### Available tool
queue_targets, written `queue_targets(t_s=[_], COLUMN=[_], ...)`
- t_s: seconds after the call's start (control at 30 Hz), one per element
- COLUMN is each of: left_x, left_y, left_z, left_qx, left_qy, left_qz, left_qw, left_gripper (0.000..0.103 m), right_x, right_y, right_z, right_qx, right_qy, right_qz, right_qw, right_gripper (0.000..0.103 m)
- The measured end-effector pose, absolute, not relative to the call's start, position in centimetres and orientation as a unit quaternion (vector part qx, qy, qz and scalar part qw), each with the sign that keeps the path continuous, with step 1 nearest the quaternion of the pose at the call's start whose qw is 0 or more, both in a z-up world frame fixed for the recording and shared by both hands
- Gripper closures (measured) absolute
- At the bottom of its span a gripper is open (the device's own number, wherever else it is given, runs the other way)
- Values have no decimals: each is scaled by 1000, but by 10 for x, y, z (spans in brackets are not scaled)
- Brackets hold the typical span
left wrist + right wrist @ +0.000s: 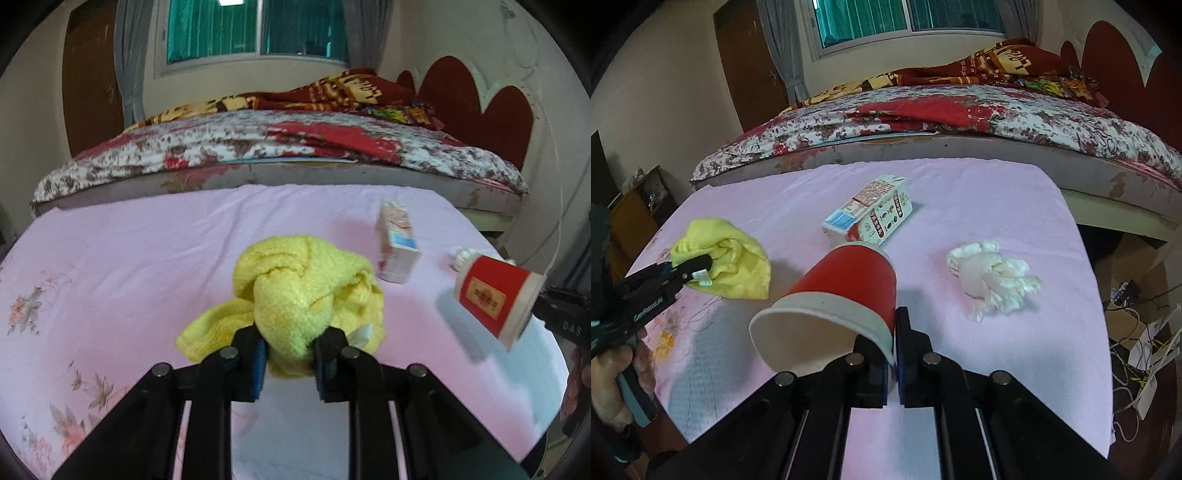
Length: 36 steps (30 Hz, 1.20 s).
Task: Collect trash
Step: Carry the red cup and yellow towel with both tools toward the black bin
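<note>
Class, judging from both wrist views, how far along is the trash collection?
Done: nothing looks binned yet; no bin shows. In hand: the left gripper pinches the yellow cloth; the right gripper grips the red cup by its rim. Left: the carton and the tissue wad lie on the pink sheet.

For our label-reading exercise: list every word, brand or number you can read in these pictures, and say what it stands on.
"D&S": white letters on the black right gripper's body, seen at the left wrist view's edge.
Red paper cup: gold label, too blurred to read.
Carton: printed text, too small to read.
Red blanket: large lettering, not legible.
</note>
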<state>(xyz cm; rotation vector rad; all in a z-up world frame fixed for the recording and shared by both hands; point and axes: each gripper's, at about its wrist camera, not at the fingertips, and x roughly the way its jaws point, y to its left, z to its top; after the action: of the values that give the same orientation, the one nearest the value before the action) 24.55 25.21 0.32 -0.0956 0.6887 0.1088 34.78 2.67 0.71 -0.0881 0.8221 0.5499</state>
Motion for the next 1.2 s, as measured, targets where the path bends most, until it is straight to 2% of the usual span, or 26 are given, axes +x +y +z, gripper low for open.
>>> queue_targets(t_s=[0.6,1.2], left_x=[180,156], left_y=[170,78], left_z=[37,43], left_qx=[-39,-15], left_qy=[302,293], left_qz=[2,-80], left_qw=[953,953], left_gripper=[81,81], right_x=[271,214], right_y=[-62,-154], right_z=[62,81], right_qx=[-35,-31], right_qy=[360,351], right_qz=[220,160], right_qw=[906,922], right_gripper=[99,99])
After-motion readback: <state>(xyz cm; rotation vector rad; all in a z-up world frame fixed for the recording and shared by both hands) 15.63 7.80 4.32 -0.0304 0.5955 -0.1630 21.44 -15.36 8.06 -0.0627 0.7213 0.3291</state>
